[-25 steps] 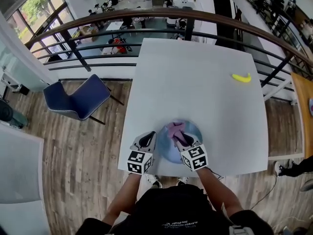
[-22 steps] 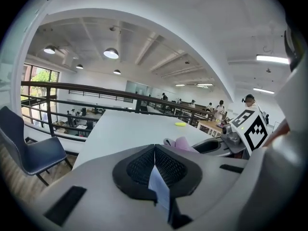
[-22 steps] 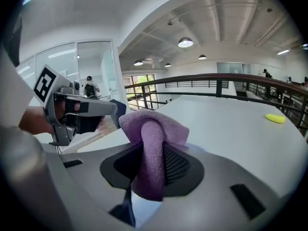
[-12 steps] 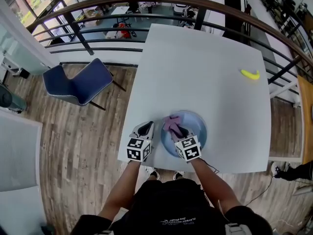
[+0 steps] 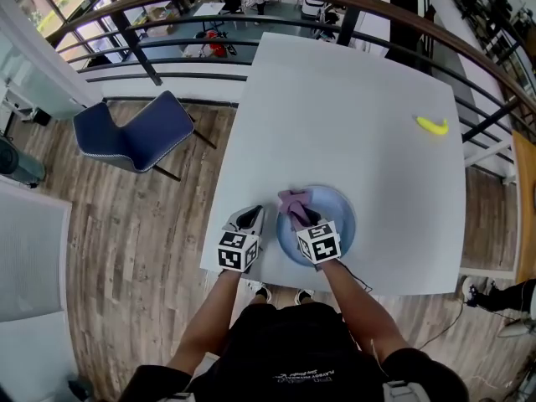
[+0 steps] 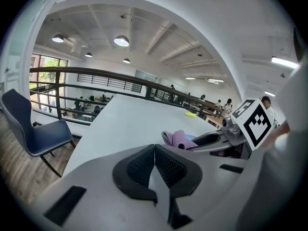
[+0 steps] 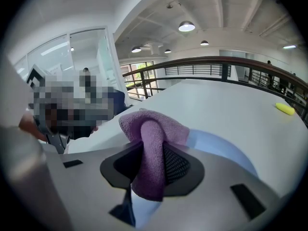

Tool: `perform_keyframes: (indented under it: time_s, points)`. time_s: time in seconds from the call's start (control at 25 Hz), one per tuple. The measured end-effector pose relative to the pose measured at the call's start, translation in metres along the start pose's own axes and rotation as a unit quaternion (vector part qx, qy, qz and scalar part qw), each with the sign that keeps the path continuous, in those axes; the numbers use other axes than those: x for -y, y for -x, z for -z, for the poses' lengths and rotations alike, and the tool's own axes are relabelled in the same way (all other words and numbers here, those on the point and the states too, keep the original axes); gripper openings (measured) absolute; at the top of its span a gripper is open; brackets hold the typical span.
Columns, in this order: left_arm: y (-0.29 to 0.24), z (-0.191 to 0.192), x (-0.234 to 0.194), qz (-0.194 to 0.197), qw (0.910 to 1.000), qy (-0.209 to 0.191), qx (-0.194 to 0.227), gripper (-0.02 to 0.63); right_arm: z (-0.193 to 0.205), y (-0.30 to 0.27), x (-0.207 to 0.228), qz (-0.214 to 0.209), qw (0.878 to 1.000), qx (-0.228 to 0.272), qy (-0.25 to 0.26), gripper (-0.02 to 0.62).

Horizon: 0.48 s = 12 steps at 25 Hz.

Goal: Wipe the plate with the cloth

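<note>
Pressing the cloth (image 5: 293,200), clamped in the right gripper (image 5: 302,218), onto the plate (image 5: 337,214), seemingly mid-wipe, beside the closed, empty left gripper (image 5: 249,217).

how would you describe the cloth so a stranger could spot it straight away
Start at the big white table; toward its near edge sits a pale blue plate. The cloth is at the plate's left side, pinched in the right gripper, and it is the only purple, fuzzy thing there.
</note>
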<state>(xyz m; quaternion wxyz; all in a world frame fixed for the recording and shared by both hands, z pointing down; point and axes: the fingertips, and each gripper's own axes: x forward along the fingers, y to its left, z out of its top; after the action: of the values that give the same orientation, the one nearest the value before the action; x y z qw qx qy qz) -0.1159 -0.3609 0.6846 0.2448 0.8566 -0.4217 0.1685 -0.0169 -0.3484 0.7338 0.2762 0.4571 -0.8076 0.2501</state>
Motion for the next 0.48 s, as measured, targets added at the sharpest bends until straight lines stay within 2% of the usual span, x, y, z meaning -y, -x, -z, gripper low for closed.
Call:
perform_keyframes:
  time_s: [0.28,0.48]
  points:
    - [-0.004,0.002,0.014,0.005,1.0000,-0.004,-0.003,0.012,0.004,0.011,0.023,0.027,0.999,-0.006,-0.026,0.115]
    - [-0.006,0.000,0.022,0.014,0.9998,-0.010,-0.006,0.012,0.011,0.020,0.045,0.064,0.997,-0.017,-0.044,0.115]
